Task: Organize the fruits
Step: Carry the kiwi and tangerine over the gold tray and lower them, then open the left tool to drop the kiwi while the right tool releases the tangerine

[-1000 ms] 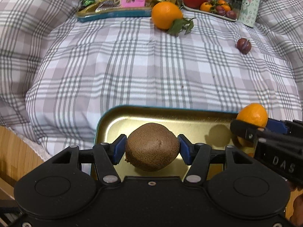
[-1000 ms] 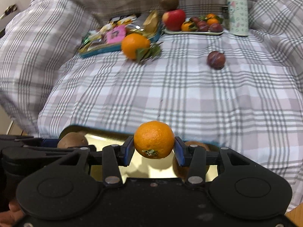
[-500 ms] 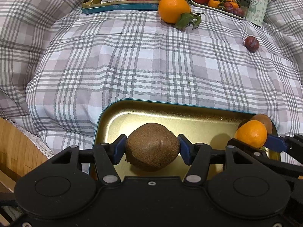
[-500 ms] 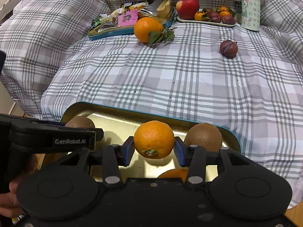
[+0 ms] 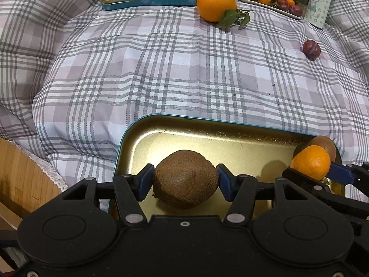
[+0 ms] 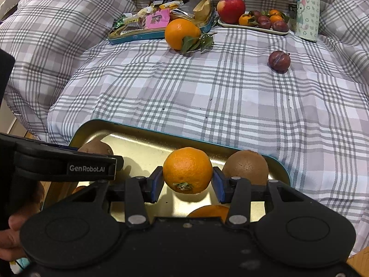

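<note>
A gold tray (image 5: 230, 136) with a teal rim lies at the near edge of the plaid bed. Over its left part my left gripper (image 5: 185, 180) is shut on a brown kiwi (image 5: 185, 179). Over the tray's right part my right gripper (image 6: 187, 180) is shut on a small mandarin (image 6: 188, 169), also visible in the left wrist view as the mandarin (image 5: 310, 161). A second kiwi (image 6: 245, 167) rests in the tray's right corner. Another orange fruit (image 6: 208, 211) lies in the tray (image 6: 138, 138) under the right gripper, mostly hidden.
On the plaid cover lie a big orange with leaves (image 6: 181, 33) and a loose plum (image 6: 279, 61). At the back stand a teal tin of snacks (image 6: 159, 20), a white plate (image 6: 253, 26) with apple, mandarins and plums, and a bottle (image 6: 307, 9). A wooden edge (image 5: 20, 180) lies left.
Both views tilted down, so the tray shows more fully. The right gripper with the mandarin came in over the tray's right part. The left gripper kept still with the kiwi.
</note>
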Demonstrator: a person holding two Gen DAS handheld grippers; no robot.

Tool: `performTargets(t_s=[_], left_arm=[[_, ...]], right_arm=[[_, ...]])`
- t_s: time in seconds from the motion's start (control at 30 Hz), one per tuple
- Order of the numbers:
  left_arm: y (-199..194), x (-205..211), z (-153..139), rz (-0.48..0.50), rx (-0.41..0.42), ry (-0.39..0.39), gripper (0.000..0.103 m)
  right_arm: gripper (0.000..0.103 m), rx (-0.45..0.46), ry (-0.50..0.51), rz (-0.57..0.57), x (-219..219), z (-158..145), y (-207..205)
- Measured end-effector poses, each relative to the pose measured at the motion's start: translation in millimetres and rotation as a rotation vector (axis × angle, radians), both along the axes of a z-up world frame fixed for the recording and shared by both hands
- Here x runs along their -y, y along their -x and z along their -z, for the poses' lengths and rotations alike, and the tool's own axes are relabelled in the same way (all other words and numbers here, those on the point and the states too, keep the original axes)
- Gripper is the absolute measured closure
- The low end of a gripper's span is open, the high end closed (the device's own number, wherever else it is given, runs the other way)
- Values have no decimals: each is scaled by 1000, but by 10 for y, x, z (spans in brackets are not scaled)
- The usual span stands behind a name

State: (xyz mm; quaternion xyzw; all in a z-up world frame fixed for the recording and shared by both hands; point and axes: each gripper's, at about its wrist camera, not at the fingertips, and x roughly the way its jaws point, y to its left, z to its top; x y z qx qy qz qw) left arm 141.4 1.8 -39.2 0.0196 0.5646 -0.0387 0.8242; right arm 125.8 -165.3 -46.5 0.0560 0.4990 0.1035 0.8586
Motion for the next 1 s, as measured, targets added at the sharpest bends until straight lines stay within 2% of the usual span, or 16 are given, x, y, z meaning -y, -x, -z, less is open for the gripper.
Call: performTargets(t_s=[0.7, 0.9, 1.0], left_arm=[[23, 30, -31, 22, -18, 21, 41], [37, 53, -189, 36, 48, 2, 43], [23, 63, -198, 40, 56, -10, 43]], right_arm=[[56, -15, 18, -35, -58, 56, 35], [56, -21, 20, -34, -52, 83, 37], [55, -29, 19, -37, -61, 94, 39]])
